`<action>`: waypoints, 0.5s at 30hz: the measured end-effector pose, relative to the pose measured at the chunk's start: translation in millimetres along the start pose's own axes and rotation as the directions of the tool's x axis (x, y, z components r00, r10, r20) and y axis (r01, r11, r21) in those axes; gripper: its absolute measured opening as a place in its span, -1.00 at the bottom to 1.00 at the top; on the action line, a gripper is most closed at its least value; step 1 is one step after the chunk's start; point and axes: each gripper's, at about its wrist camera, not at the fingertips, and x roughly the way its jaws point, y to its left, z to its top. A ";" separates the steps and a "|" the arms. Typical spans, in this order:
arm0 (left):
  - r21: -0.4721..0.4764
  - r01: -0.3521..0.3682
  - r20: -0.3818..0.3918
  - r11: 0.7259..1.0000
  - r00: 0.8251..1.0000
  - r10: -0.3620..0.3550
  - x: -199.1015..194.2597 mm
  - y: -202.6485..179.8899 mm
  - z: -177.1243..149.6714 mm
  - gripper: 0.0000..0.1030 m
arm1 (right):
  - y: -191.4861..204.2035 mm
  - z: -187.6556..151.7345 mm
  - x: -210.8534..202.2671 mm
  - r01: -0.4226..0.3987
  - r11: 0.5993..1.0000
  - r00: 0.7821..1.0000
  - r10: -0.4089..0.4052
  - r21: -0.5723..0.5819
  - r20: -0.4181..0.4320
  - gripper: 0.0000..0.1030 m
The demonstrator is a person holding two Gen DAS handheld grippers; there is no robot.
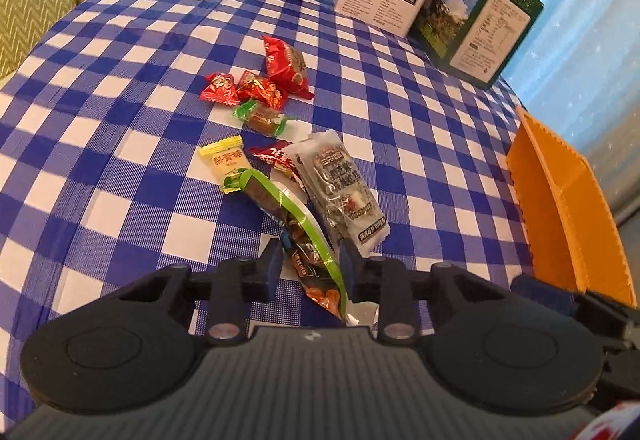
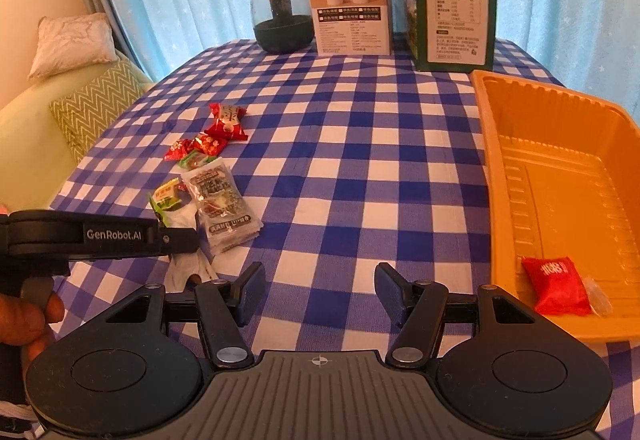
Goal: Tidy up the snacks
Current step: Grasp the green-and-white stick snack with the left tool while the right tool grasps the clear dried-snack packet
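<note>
Counting what lies loose on the blue-and-white checked tablecloth [image 2: 360, 176]: three red sweets in a cluster [image 1: 256, 86], one green-ended toffee [image 1: 262, 116], one yellow sweet [image 1: 228, 162], one dark red packet [image 1: 276, 158] half under a clear sachet [image 1: 340, 192], and one long green-edged snack packet [image 1: 296, 224]. One red packet [image 2: 556, 286] already sits in the near corner of the single orange tray [image 2: 600, 144] at the right side of the table. At the far edge stand two boxes, one white [image 2: 348, 4] and one green [image 2: 456, 8], and one dark glass jar [image 2: 282, 16].

The left gripper [image 1: 308, 260] tilts down over the pile, its jaws drawn close against the green-edged packet, which runs between them. A hand [image 2: 32, 324] holds its grip. The right gripper [image 2: 320, 292] hovers over bare cloth beside the tray, jaws apart, nothing between them
</note>
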 end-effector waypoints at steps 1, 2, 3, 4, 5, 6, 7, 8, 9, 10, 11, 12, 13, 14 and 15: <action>0.016 0.000 -0.004 1.000 1.000 0.000 0.4 -0.7 0.5 -0.45 | 1.4 0.9 2.4 -0.003 1.000 1.000 0.003 -0.006 0.001 0.19; 0.033 0.000 -0.008 0.999 1.000 0.001 0.7 -1.0 1.4 -0.45 | 2.9 1.6 4.9 -0.006 1.000 1.000 0.006 -0.014 0.001 0.19; 0.050 -0.003 -0.012 0.999 1.000 0.004 0.7 -1.4 2.3 -0.45 | 4.6 2.3 7.4 -0.008 1.000 1.000 0.008 -0.023 0.000 0.19; 0.068 -0.007 -0.017 0.998 1.000 0.008 0.6 -1.7 3.5 -0.46 | 6.7 3.2 10.0 -0.012 0.999 1.000 0.012 -0.033 0.000 0.19; 0.086 -0.012 -0.021 0.996 1.000 0.014 -0.1 -1.4 4.8 -0.49 | 8.7 4.1 12.3 -0.019 0.999 1.000 0.019 -0.041 0.001 0.19; 0.107 -0.017 -0.025 0.994 0.999 0.020 -1.1 -1.1 6.0 -0.51 | 11.0 5.2 14.3 -0.025 0.998 1.000 0.025 -0.052 0.003 0.19; 0.133 -0.029 -0.031 0.991 0.999 0.034 -2.5 -1.0 7.0 -0.52 | 13.9 6.5 16.6 -0.031 0.998 1.000 0.031 -0.063 0.005 0.19; 0.165 -0.042 -0.037 0.985 0.998 0.049 -4.4 -0.5 6.8 -0.55 | 16.8 8.1 18.8 -0.037 0.996 0.999 0.037 -0.076 0.008 0.19; 0.197 -0.048 -0.043 0.979 0.997 0.057 -6.9 0.6 7.1 -0.61 | 20.2 9.9 21.3 -0.045 0.995 0.999 0.046 -0.090 0.010 0.19; 0.222 -0.053 -0.051 0.974 0.997 0.066 -9.2 2.3 7.3 -0.63 | 23.7 11.9 23.8 -0.053 0.993 0.998 0.055 -0.107 0.013 0.19; 0.244 -0.066 -0.058 0.968 0.995 0.082 -11.5 5.0 7.8 -0.63 | 27.2 14.0 26.5 -0.061 0.990 0.998 0.063 -0.125 0.015 0.19; 0.262 -0.079 -0.063 0.962 0.993 0.098 -13.5 7.9 8.0 -0.64 | 30.4 15.7 29.9 -0.074 0.987 0.997 0.077 -0.140 0.015 0.19; 0.270 -0.094 -0.061 0.958 0.992 0.114 -15.2 11.1 8.0 -0.64 | 33.7 18.1 33.7 -0.089 0.984 0.996 0.092 -0.152 0.014 0.19; 0.271 -0.101 -0.060 0.957 0.991 0.121 -16.3 15.1 8.3 -0.64 | 36.9 20.4 37.6 -0.101 0.981 0.994 0.104 -0.163 0.012 0.19; 0.261 -0.090 -0.064 0.961 0.992 0.111 -16.9 19.4 8.9 -0.64 | 40.3 22.5 41.8 -0.110 0.979 0.993 0.114 -0.174 0.012 0.19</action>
